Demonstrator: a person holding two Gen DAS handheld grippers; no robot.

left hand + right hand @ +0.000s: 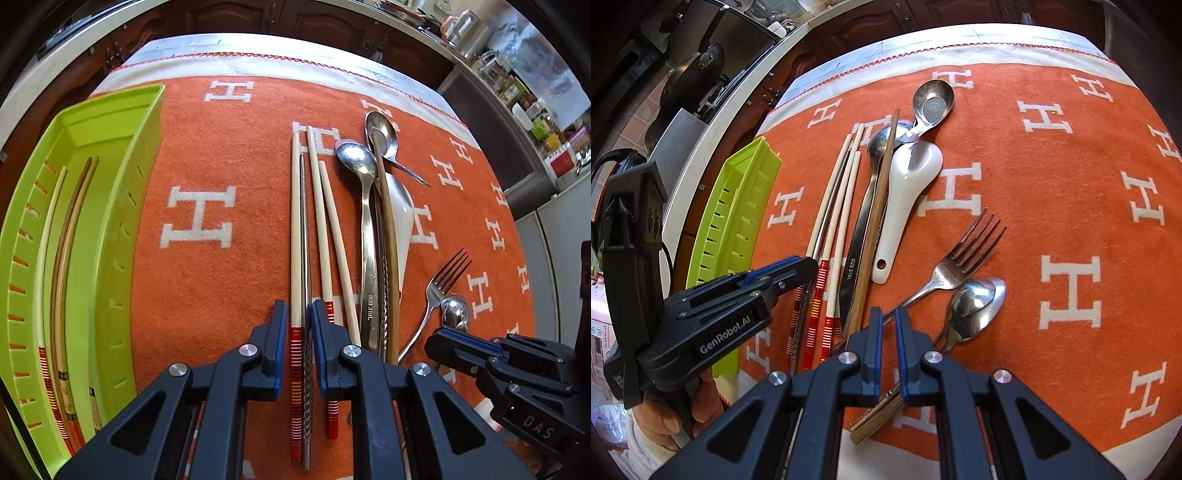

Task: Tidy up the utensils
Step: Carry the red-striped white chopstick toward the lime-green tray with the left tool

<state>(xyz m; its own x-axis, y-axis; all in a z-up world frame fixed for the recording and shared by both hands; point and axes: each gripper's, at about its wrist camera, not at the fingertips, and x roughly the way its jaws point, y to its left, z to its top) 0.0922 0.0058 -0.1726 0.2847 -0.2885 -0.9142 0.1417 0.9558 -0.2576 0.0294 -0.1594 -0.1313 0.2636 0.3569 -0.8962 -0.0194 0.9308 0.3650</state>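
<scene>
Roughly early stage: three chopsticks (pixel 59 295) already lie in the green tray (pixel 147 155) at the left; the rest sits loose on the orange cloth (pixel 221 147). Left hand-held gripper (pixel 299 325), jaws apart, straddles a striped chopstick (pixel 295 240) and a metal chopstick (pixel 304 240), not clamped. Right hand-held gripper (pixel 888 328) is parted over the fork (pixel 956 258) handle. Loose count: five chopsticks, one brown; four metal spoons (pixel 932 101); one white spoon (pixel 905 192); one fork.
</scene>
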